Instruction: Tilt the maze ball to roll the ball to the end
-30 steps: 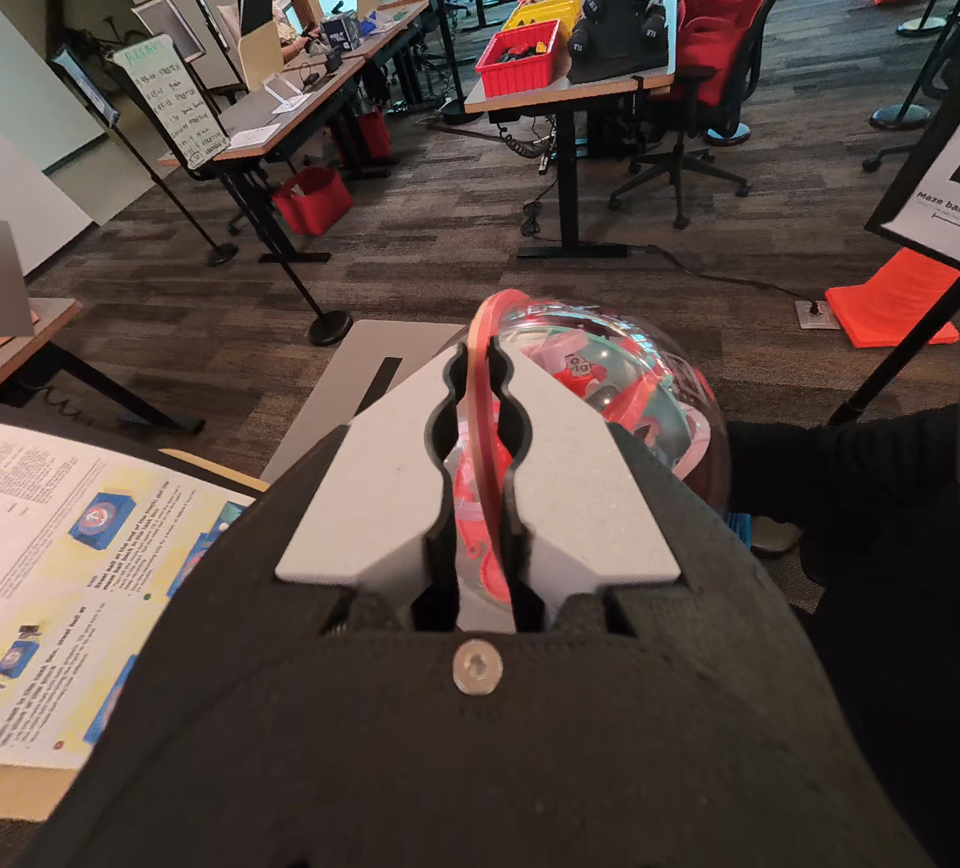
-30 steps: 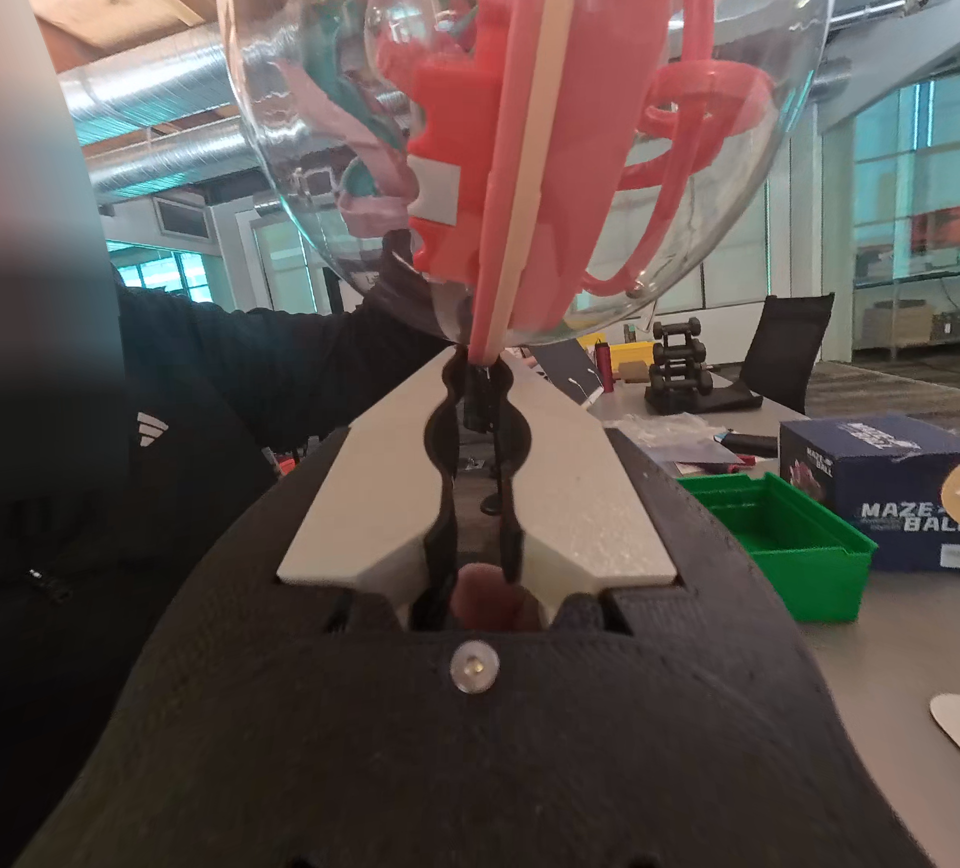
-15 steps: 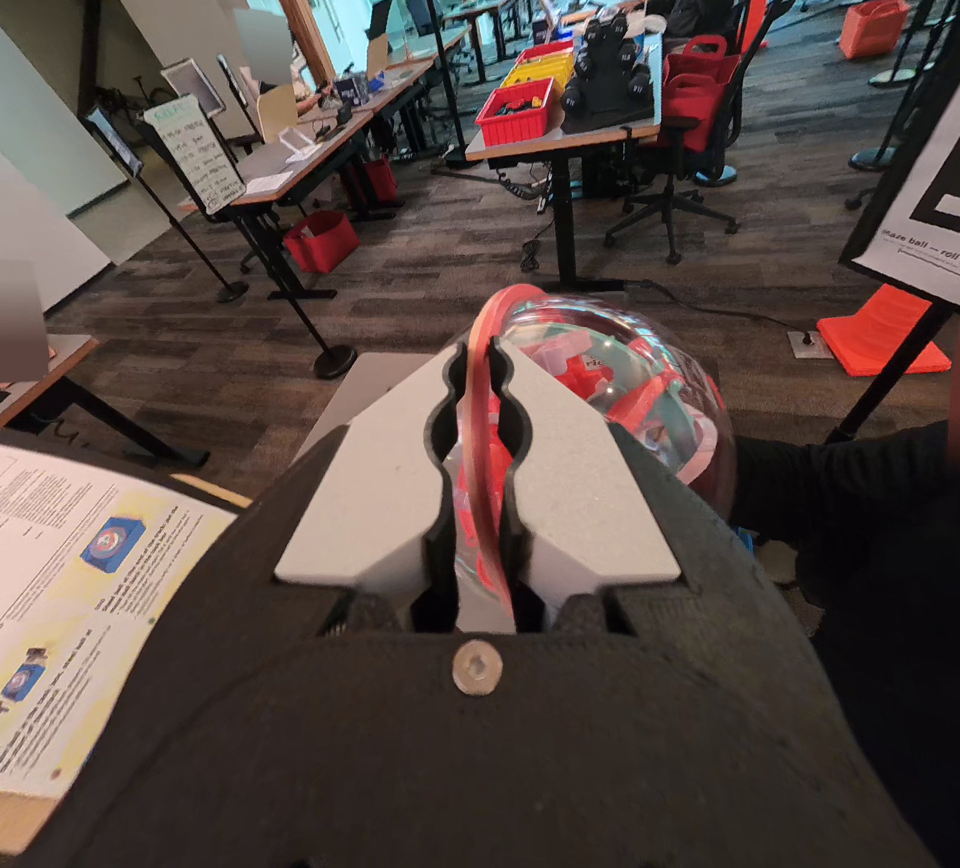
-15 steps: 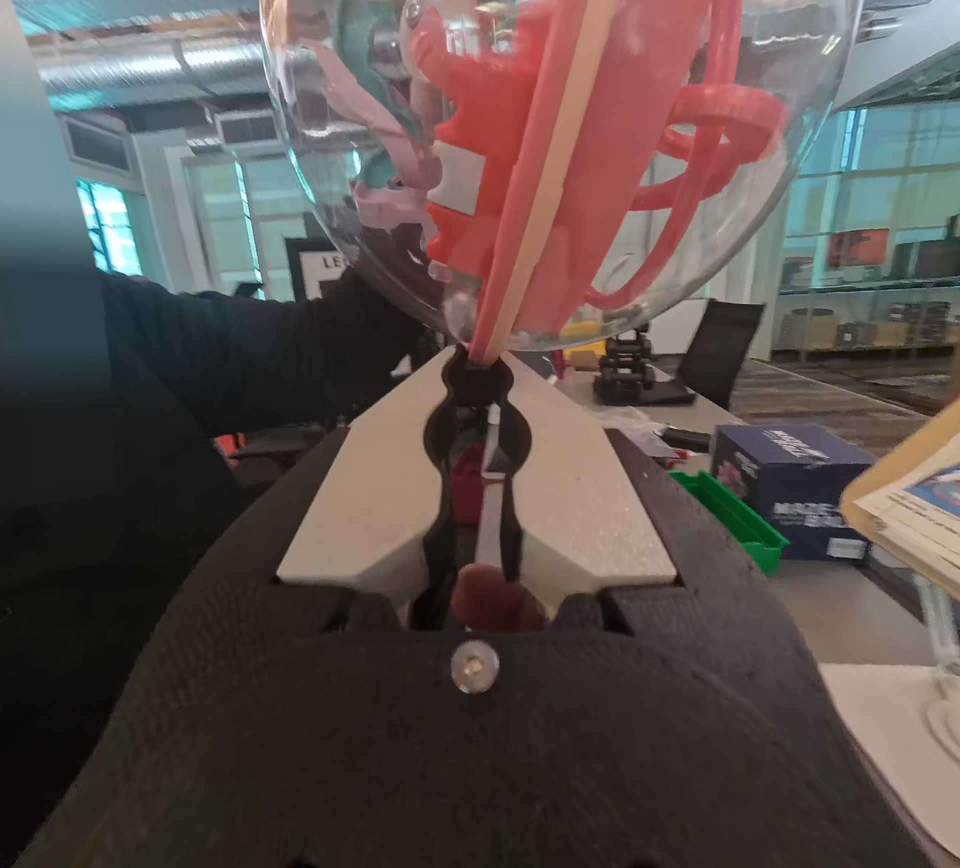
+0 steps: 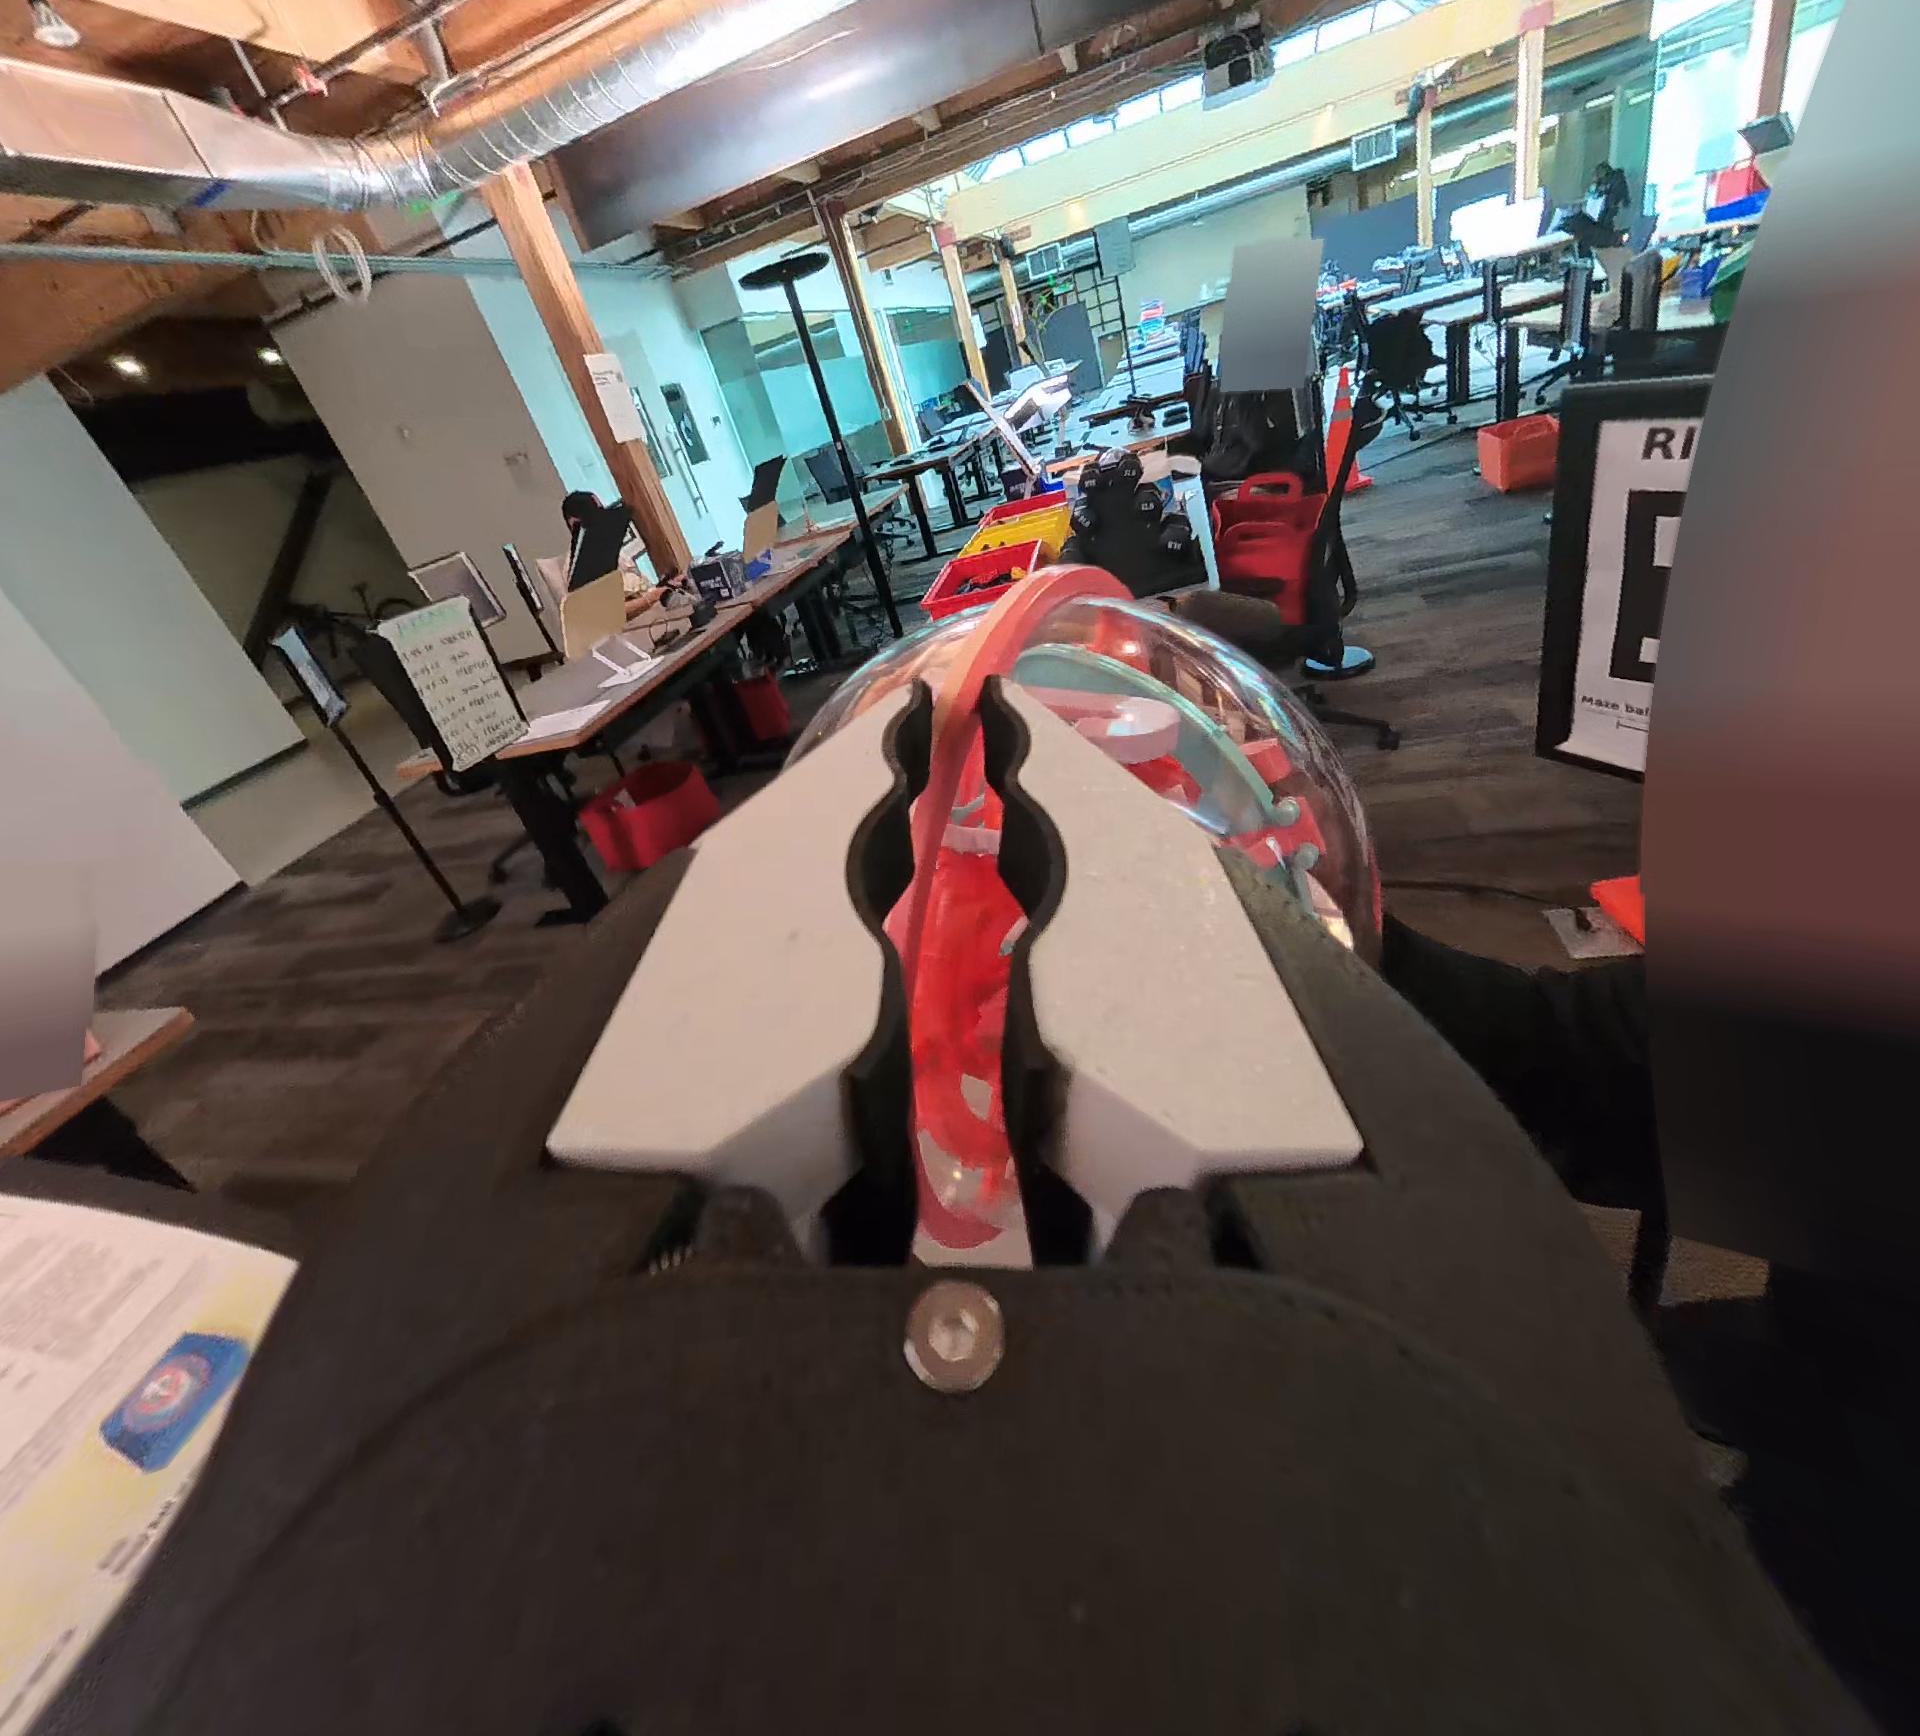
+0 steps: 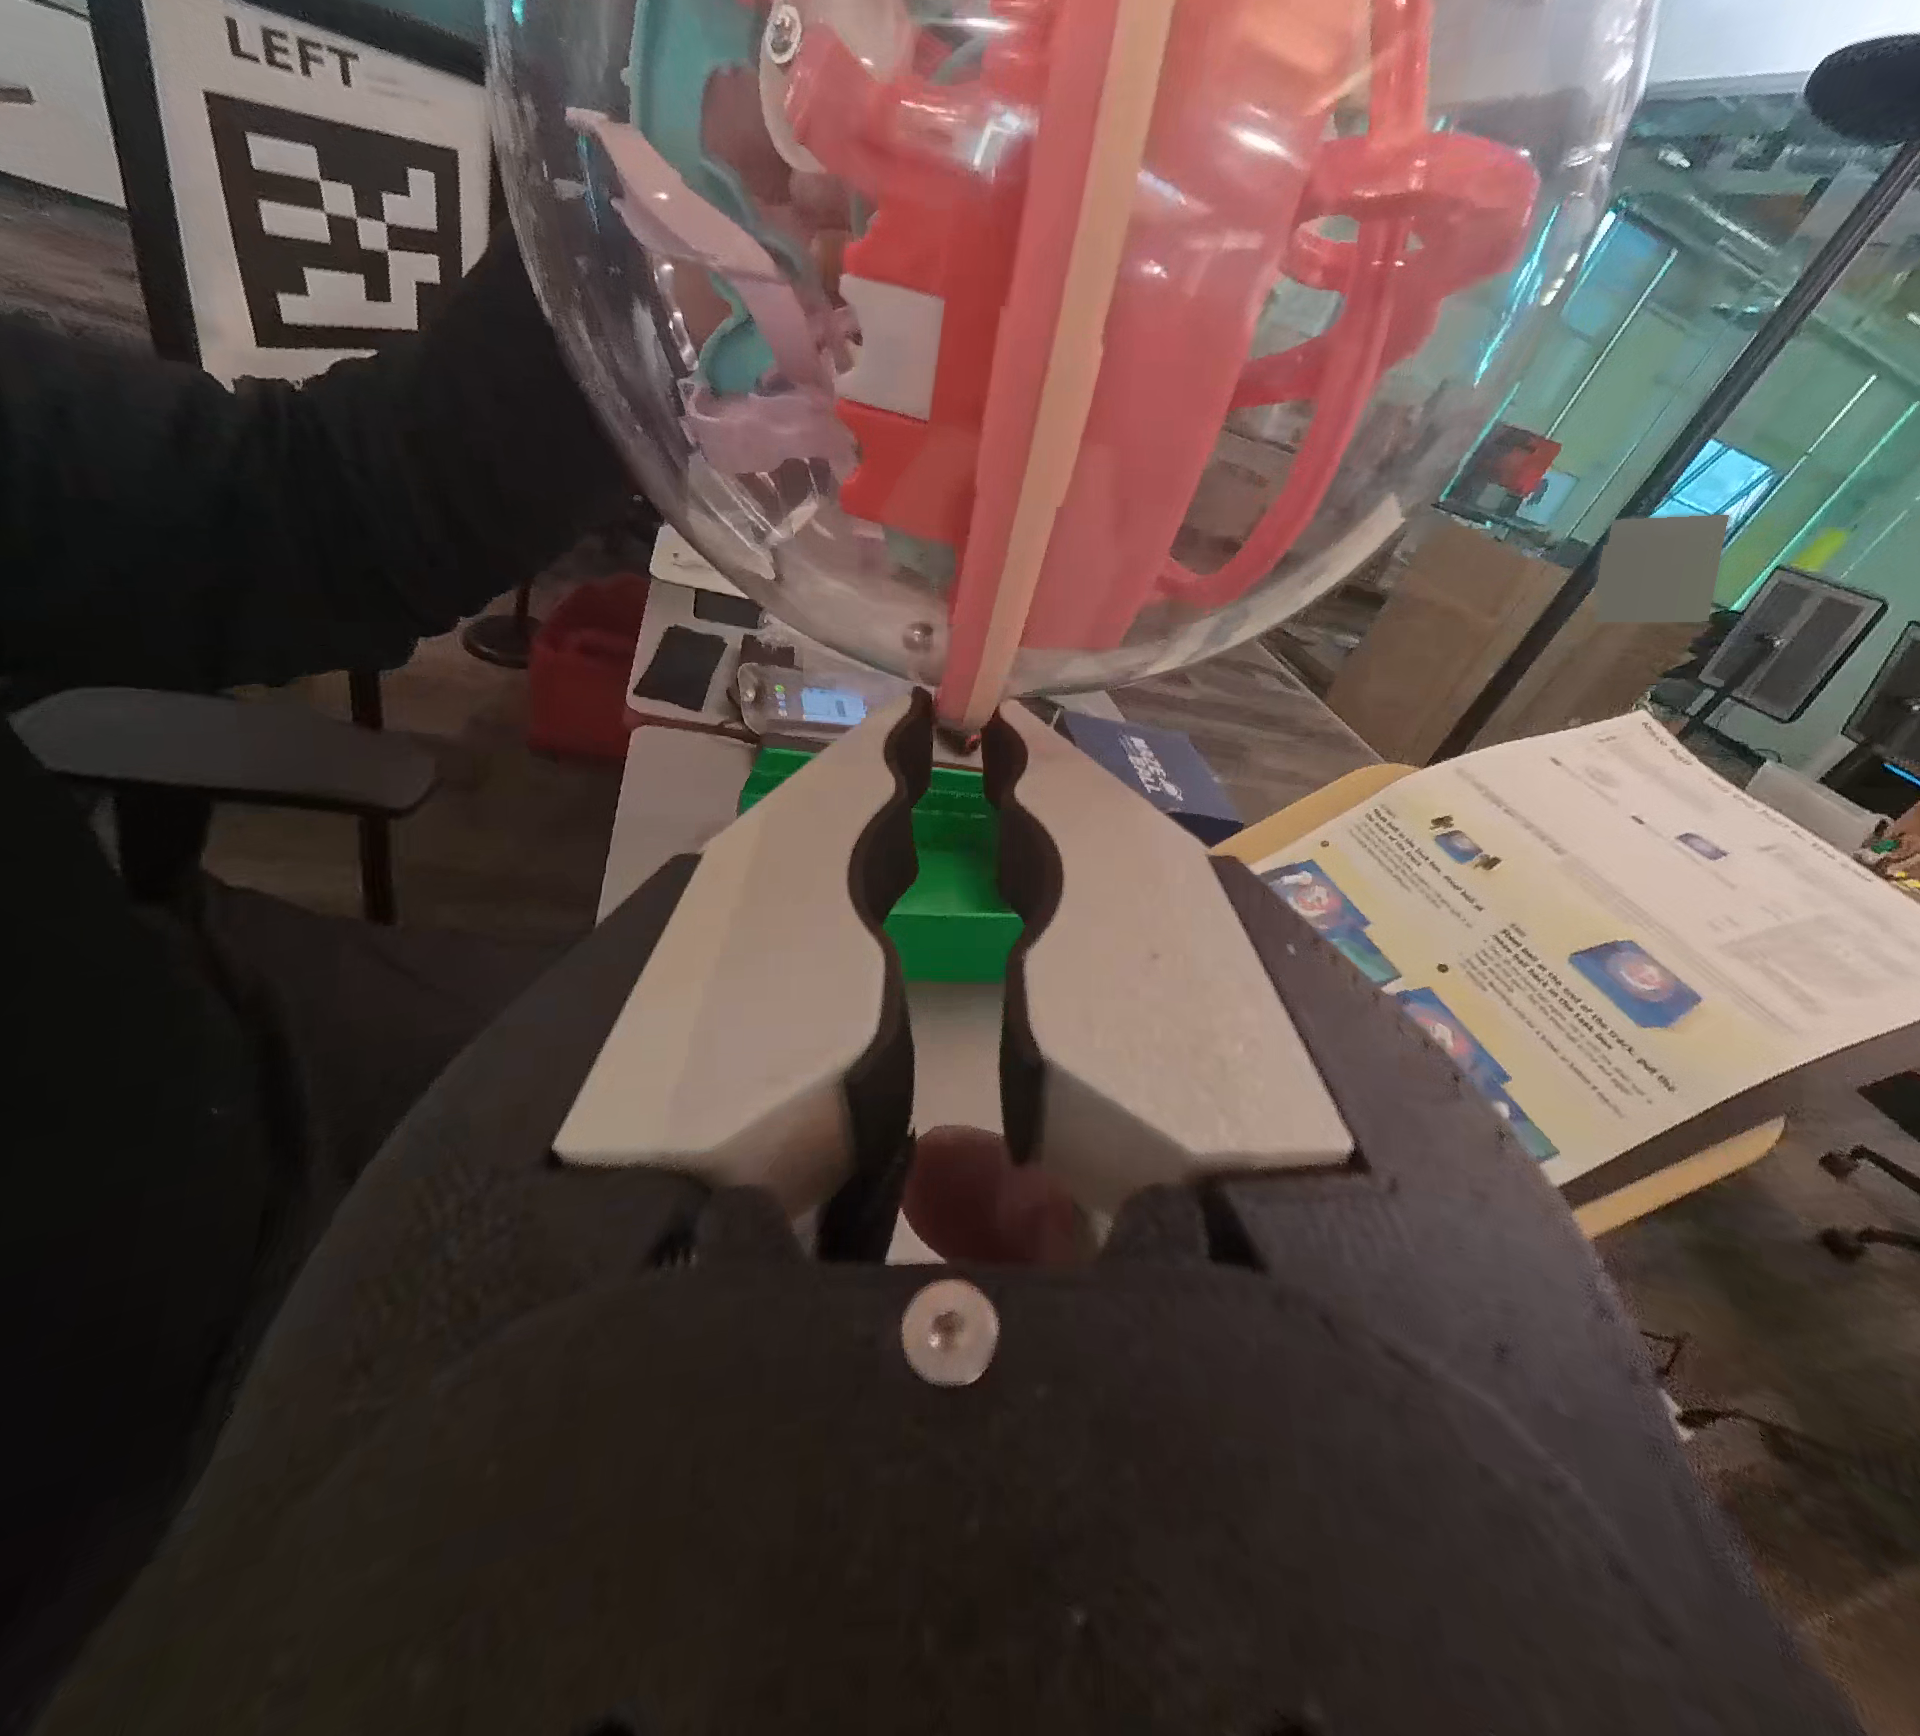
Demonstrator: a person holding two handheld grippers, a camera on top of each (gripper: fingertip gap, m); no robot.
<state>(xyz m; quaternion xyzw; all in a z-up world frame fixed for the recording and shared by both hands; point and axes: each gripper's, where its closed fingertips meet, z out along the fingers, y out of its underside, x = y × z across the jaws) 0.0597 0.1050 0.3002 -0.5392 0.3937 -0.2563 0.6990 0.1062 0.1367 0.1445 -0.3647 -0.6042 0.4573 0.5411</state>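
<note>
1. Change, left side: your left gripper (image 5: 954,715) has pitched up sharply vs. half a sec ago. The view that took in floor and desks now takes in ceiling ducts. The maze ball (image 5: 1174,751) has stayed locked in the same spot relative to the jaws.
2. Change, right side: your right gripper (image 6: 952,730) has swung too. The bkgd went from windows and ducts to a framed marker sign (image 6: 312,159) and a leaflet (image 6: 1558,938). The maze ball (image 6: 1039,232) overhead kept its place at the tips.
3. Meaning, as judgement: you have rotated the whole sphere as one unit, with no slip seen at either grip. That is the tilting step in progress.
4. Left jaws: nearly closed, clamped on the pink equator rim (image 5: 940,813), which runs down between the pads; both pads press on it.
5. Right jaws: nearly closed, pinching the pink-and-cream rim (image 6: 971,678) at the sphere's lowest point. Contact is at the tips only; the rest of the slot is bare, with a green bin (image 6: 951,907) visible through it.
6. Steel ball (image 6: 916,637): small, shiny, lying at the shell's bottom just left of the rim, apparently off the red track. Judgement: end not reached; expect a re-seat.
7. Far field: a dark sleeve (image 6: 260,481) crosses behind the sphere on the left.
</note>
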